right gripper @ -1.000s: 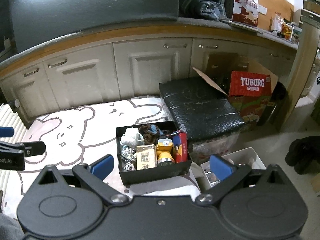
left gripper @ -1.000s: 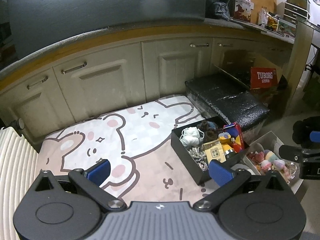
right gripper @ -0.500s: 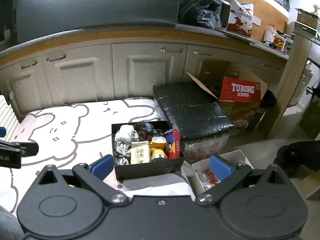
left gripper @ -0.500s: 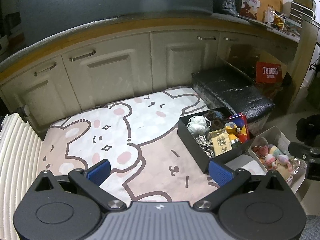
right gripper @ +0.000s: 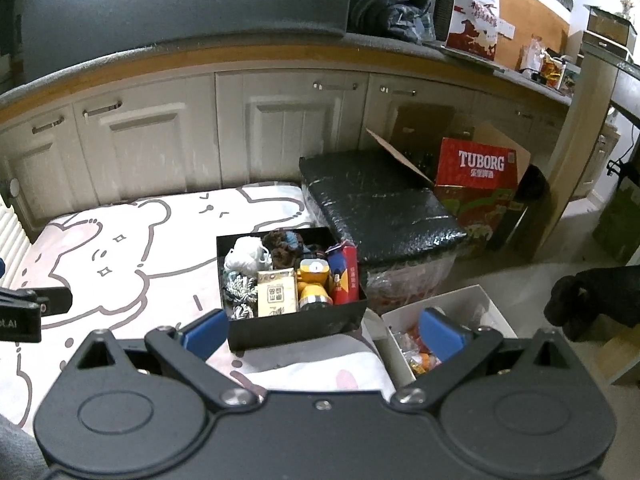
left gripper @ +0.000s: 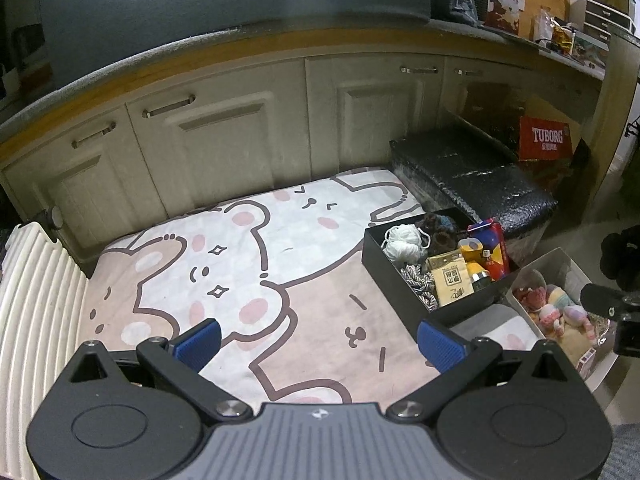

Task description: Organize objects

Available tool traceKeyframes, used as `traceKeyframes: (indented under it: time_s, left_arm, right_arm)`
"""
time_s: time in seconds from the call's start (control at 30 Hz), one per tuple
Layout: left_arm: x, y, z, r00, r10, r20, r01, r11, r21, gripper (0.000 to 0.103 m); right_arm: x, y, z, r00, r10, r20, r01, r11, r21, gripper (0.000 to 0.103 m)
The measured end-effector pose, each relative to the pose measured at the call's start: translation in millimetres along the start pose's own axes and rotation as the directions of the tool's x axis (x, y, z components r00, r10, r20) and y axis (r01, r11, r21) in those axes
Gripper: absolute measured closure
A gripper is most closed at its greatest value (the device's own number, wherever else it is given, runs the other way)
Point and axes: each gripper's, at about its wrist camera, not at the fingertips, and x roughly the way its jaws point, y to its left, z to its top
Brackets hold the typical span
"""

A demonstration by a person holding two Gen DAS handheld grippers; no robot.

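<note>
A row of cream cabinets runs across the far side, well ahead of both grippers. Below them a bear-print mat spreads out under and ahead of the left gripper, whose blue fingers stand wide apart with nothing between them. To the far left of that gripper lies a ribbed white cushion.

Ahead and to the right of the right gripper sits a black wrapped bin, with a red Tuborg carton just beyond it. The right gripper is also spread wide and empty, hovering over the mat's near edge.

The black box rests on the mat directly ahead of the right gripper, between its fingertips in that view, and ahead-right of the left gripper. Packed inside it are white yarn, a dark knitted piece, a grey-white rope, a tan packet, a yellow can and a red carton.

Just right of the black box, off the mat, a white box holds pastel plush toys; the right fingertip overlaps it.
</note>
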Motion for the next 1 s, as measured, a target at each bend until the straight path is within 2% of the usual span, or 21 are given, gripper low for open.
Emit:
traceKeyframes:
  time_s: [1.0]
  left_arm:
    - [3.7, 3.7, -1.5, 1.000, -0.018, -0.017, 0.018, 1.000, -0.009, 0.000]
  right_arm:
    - [3.9, 1.3, -0.8, 1.000, -0.012, -0.011, 0.012, 1.000, 0.011, 0.000]
